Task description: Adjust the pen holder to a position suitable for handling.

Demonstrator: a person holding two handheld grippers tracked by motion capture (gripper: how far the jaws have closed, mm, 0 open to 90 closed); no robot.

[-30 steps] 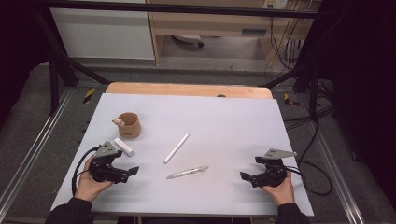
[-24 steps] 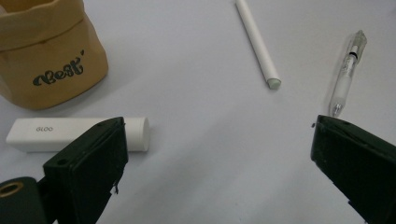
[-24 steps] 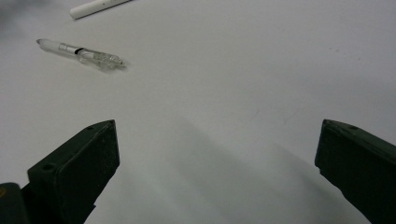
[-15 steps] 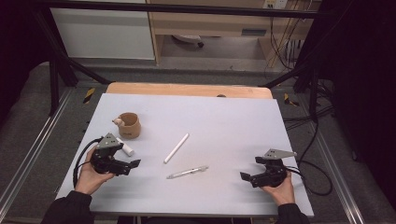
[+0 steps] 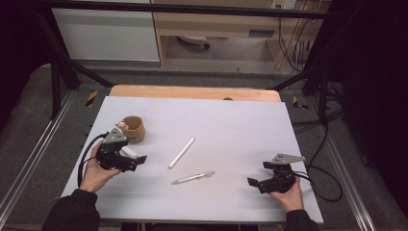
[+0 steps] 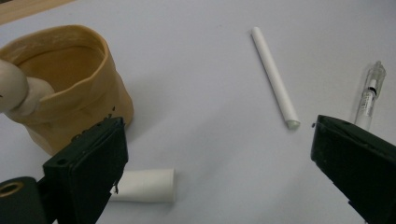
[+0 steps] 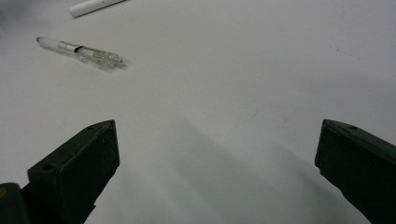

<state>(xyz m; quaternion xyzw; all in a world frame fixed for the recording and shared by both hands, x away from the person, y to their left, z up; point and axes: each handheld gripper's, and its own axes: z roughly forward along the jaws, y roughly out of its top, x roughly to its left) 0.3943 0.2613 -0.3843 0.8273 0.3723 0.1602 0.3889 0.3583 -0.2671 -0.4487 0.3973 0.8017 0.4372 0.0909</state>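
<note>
Left gripper (image 6: 215, 163) wide open, empty, just beside the tan soft-walled cup (image 6: 70, 84); short white cylinder (image 6: 144, 185) lies at the cup's base, not yet grasped. Right gripper (image 7: 217, 168) gaping, empty, well apart. Nothing collected yet.

You worked at a bench (image 5: 240, 120) topped with a pale grey-white sheet, its bare wooden edge (image 5: 192, 92) showing along the 12 o'clock side. Dark grey floor (image 5: 29, 120) surrounded it. Metal rails (image 5: 29, 159) ran along the floor at 9 and 3 o'clock, and black frame struts (image 5: 67, 67) slanted down at 10 and 2. Beyond, at 12 o'clock, stood a white cabinet (image 5: 106, 33) and a wooden shelf unit (image 5: 216, 24). Black cables (image 5: 317, 130) trailed over the floor at 3 o'clock. The room's edges lay in deep shadow.
</note>
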